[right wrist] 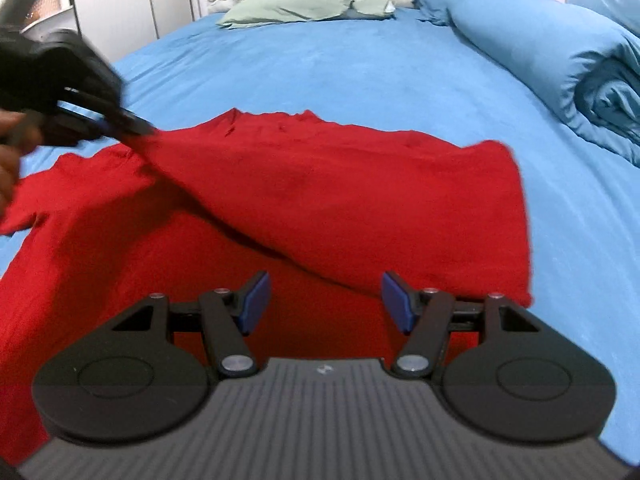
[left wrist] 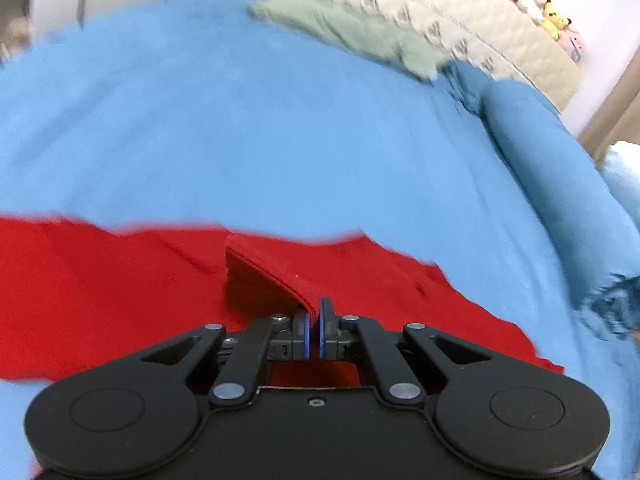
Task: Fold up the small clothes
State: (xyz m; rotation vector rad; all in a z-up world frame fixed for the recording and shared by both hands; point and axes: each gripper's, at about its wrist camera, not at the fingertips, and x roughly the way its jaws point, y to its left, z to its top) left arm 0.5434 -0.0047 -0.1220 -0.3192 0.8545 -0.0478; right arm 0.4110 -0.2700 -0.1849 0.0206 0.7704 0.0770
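Red shirt (right wrist: 320, 200) edge pinched in left tool (left wrist: 314, 320), lifted ahead of wide-open right tool (right wrist: 324, 300).

Shirt (right wrist: 320, 200) plain red. Bedsheet (right wrist: 360, 76) and rolled duvet (right wrist: 560, 64) blue. Cloth (right wrist: 304, 6) sage green. Grippers black, pads (right wrist: 252, 300) blue.

I see the red shirt (right wrist: 340, 200) as soft matt cloth, the bed (right wrist: 360, 72) sheet as smooth matt blue fabric, my right tool (right wrist: 325, 300) as matt black plastic.
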